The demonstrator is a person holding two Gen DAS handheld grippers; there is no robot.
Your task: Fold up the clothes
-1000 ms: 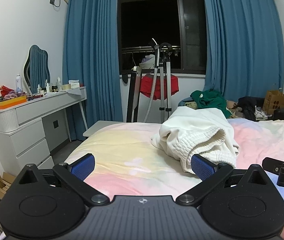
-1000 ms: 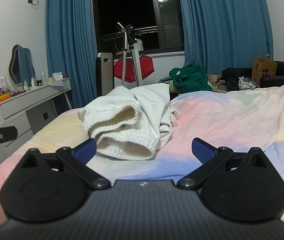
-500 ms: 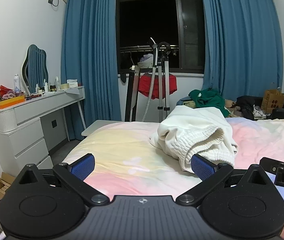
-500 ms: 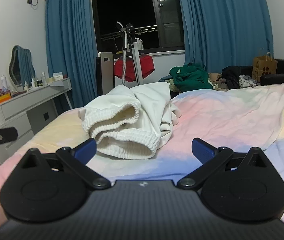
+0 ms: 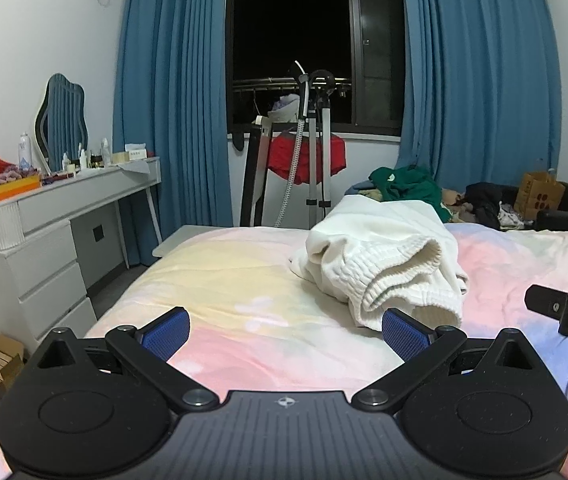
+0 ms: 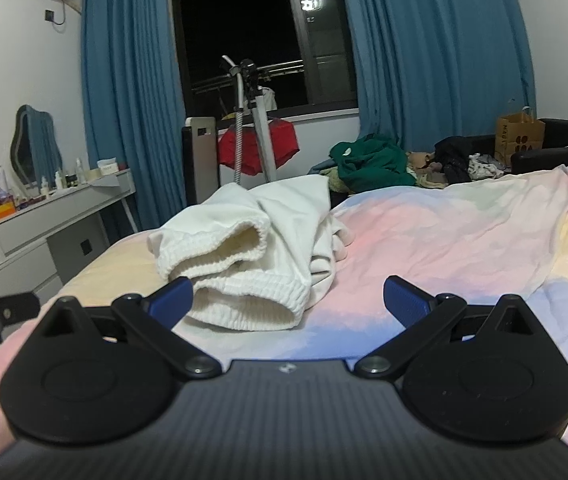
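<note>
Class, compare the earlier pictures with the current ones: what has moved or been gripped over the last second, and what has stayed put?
Almost nothing has changed. Both views shift only slightly. The left gripper and right gripper stay open and empty, gripping nothing. The crumpled white knit garment still lies untouched on the pastel bedsheet.

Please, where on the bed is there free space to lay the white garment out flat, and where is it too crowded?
Bare pastel bedsheet lies left of the crumpled white ribbed-cuff garment, toward the white dresser. A wider free patch runs right of it. Crowded: the far edge, with the green clothing heap, dark clothes and brown paper bag.
</note>
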